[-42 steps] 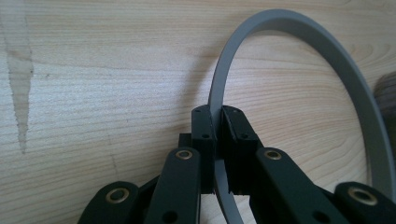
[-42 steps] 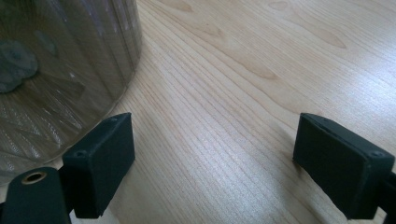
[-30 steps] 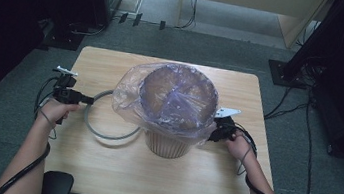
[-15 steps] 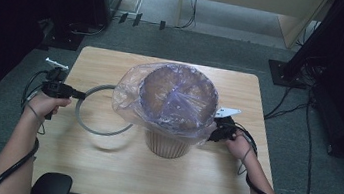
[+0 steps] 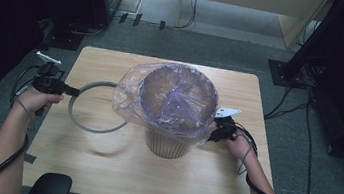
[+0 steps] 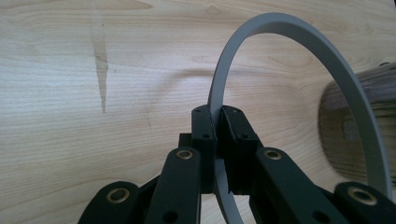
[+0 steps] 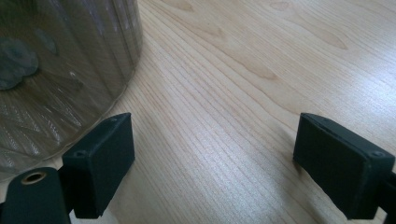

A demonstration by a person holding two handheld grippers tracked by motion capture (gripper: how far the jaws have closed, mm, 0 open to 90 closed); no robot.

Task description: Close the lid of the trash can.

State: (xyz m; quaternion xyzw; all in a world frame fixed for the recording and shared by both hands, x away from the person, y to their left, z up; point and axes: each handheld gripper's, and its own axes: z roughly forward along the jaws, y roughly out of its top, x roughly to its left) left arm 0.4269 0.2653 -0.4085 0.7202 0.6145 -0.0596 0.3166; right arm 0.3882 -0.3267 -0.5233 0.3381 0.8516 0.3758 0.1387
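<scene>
One grey ring (image 5: 98, 106) held off the counter (image 5: 100, 168).
Left gripper (image 6: 218, 122) pinches the ring's rim between its fingers, just beside the bag-lined basket (image 5: 172, 122); right gripper (image 7: 212, 163) rests with fingers spread beside the basket's wall.

Overhead forward-down, two close claw views

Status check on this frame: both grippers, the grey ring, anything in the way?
Left gripper shut on grey ring, held above the table. Right gripper open beside the bin. Loose plastic bag overhangs the bin rim.
</scene>
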